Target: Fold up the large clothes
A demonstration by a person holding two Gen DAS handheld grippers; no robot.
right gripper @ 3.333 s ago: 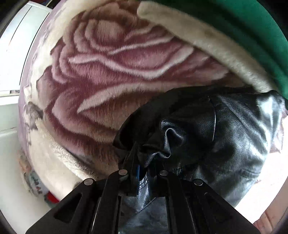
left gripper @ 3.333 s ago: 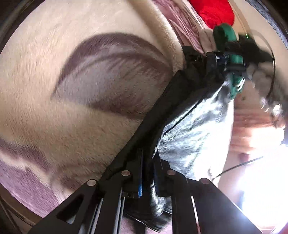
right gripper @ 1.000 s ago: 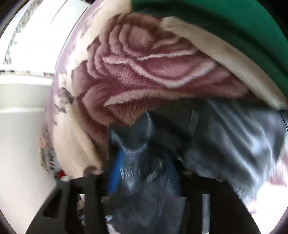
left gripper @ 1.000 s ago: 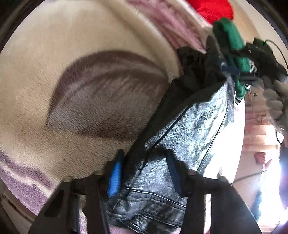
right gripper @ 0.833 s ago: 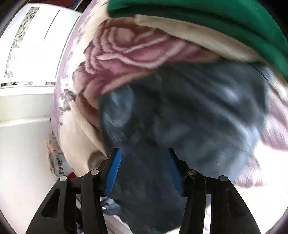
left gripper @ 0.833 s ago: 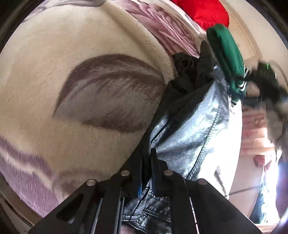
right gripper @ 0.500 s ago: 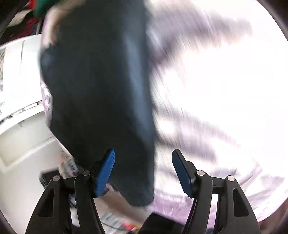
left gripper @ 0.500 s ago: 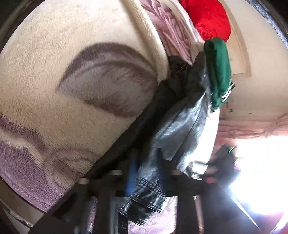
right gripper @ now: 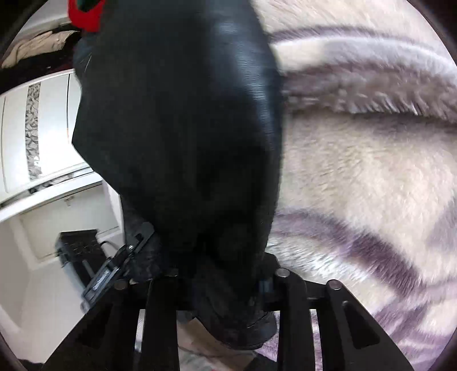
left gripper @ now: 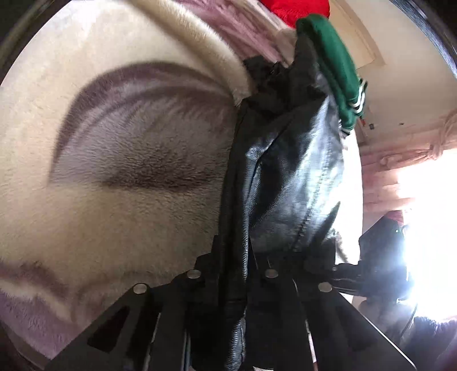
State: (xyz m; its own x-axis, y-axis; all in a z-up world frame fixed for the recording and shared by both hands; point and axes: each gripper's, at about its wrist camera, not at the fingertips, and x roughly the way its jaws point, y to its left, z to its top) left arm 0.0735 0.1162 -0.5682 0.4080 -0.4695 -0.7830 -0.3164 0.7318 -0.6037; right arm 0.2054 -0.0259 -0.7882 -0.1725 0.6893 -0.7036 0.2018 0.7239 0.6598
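Note:
A black leather jacket (left gripper: pixel 288 177) lies on a cream and purple floral blanket (left gripper: pixel 120 159). My left gripper (left gripper: pixel 232 271) is shut on the jacket's near edge, which runs between its fingers. In the right wrist view the jacket (right gripper: pixel 182 120) fills the middle. My right gripper (right gripper: pixel 220 274) is closed around a thick bunch of the jacket's edge. The left gripper (right gripper: pixel 125 259) shows at the jacket's left side in that view.
A folded green garment (left gripper: pixel 334 65) and a red one (left gripper: pixel 297 8) lie at the far end of the jacket. The blanket (right gripper: pixel 365 159) spreads to the right. White cabinets (right gripper: pixel 37 128) and a black box (right gripper: pixel 82 245) stand left of the bed.
Both grippers let go of the jacket, opened and moved. My right gripper swung round to the jacket's near end. Both have closed on it again.

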